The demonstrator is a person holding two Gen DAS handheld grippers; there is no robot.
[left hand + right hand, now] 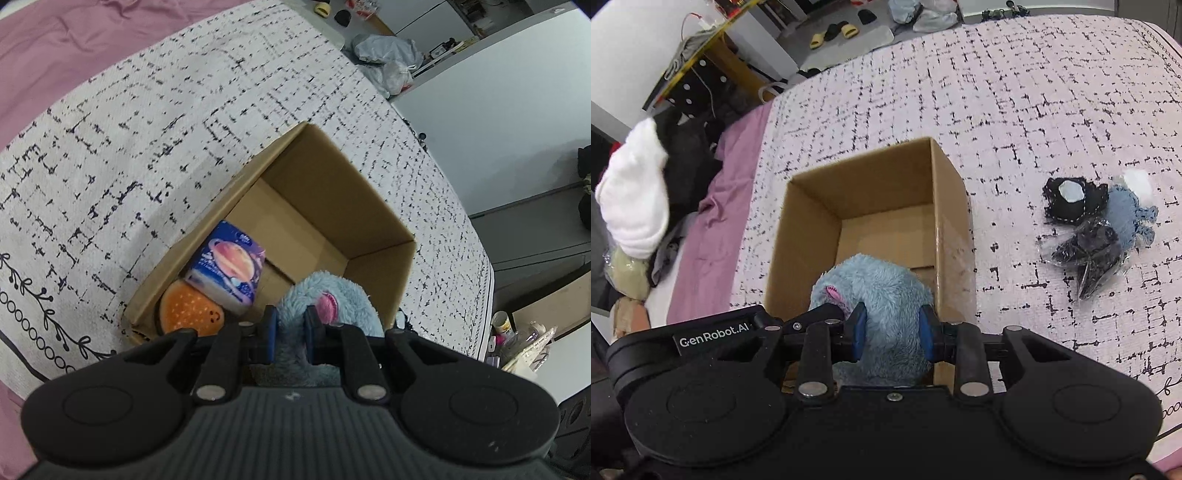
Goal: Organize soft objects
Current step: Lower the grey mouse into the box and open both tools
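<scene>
A fluffy blue plush toy (332, 295) with a pink ear is held over the near end of an open cardboard box (369, 199). My left gripper (290, 328) is shut on the plush. My right gripper (892, 334) is shut on the same blue plush toy (882, 291) above the cardboard box (857, 173). Inside the box lie an orange burger-shaped cushion (188, 312) and a purple planet-print pack (229, 266). On the patterned bedspread (1015, 92), right of the box, lie a black-and-white soft piece (1071, 199), a pale blue crocheted toy (1126, 218) and a black item in clear wrap (1086, 251).
The box stands on a white bedspread (147, 129) with black dashes over a pink sheet (74, 40). A heap of white and dark clothes (639, 206) lies off the bed's left side. Slippers (834, 31) and bags lie on the floor beyond.
</scene>
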